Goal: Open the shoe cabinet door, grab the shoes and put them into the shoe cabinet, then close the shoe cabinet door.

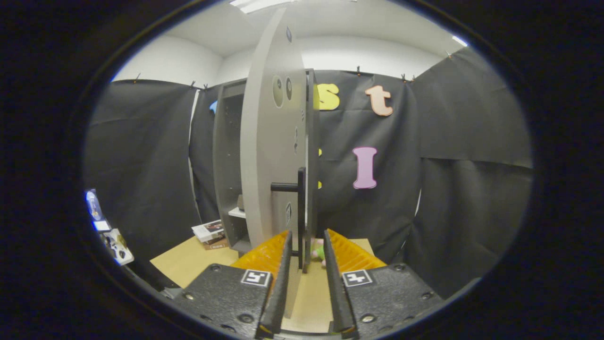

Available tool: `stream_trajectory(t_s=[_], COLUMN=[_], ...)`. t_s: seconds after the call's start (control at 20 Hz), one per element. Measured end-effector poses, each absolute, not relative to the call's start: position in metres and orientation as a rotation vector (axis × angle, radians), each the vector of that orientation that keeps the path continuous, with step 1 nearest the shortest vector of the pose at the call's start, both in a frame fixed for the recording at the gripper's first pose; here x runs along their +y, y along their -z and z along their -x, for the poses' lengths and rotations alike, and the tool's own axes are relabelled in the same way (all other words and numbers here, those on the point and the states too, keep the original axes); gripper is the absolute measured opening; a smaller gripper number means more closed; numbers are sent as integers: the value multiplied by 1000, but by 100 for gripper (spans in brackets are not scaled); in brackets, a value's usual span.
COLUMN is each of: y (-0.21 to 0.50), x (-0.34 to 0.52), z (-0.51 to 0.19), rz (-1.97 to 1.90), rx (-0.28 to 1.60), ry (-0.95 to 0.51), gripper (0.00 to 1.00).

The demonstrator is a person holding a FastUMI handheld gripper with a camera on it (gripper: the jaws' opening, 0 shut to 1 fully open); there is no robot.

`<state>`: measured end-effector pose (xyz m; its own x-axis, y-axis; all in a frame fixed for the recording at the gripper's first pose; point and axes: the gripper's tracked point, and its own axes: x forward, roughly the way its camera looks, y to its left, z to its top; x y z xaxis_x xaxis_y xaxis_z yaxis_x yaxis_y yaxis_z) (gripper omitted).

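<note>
Straight ahead in the gripper view, hand-held gripper point(304, 250) with its two fingers a little apart, flanking the lower end of the black handle point(300, 212) on the grey shoe cabinet door point(266, 156). Whether the fingers actually press on that handle, cannot tell; a narrow gap seems visible on each side. Door swung out edge-on toward the camera, standing upright between the fingers and reaching down to the tabletop point(198, 262). Behind the door and slightly to one side, the shoe cabinet point(226, 165), open, with a shelf inside and something small and dark resting on it. Beyond the fingertips, low beside the handle's foot, a bit of pink and green point(317, 249), too hidden to identify, possibly the shoes. Beside the cabinet's base, on the light wooden tabletop, a short stack of books point(211, 233). Black cloth wall all around.
</note>
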<state>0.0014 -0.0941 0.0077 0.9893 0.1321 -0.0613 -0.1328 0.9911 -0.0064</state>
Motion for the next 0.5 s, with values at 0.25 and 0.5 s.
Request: stream_trajectory(t_s=[0.25,0.5], y=[-16,-17], x=[-80,-47], z=[50,81], rz=[48,45], rx=[35,18], ry=[-70,-31], gripper=[74,100])
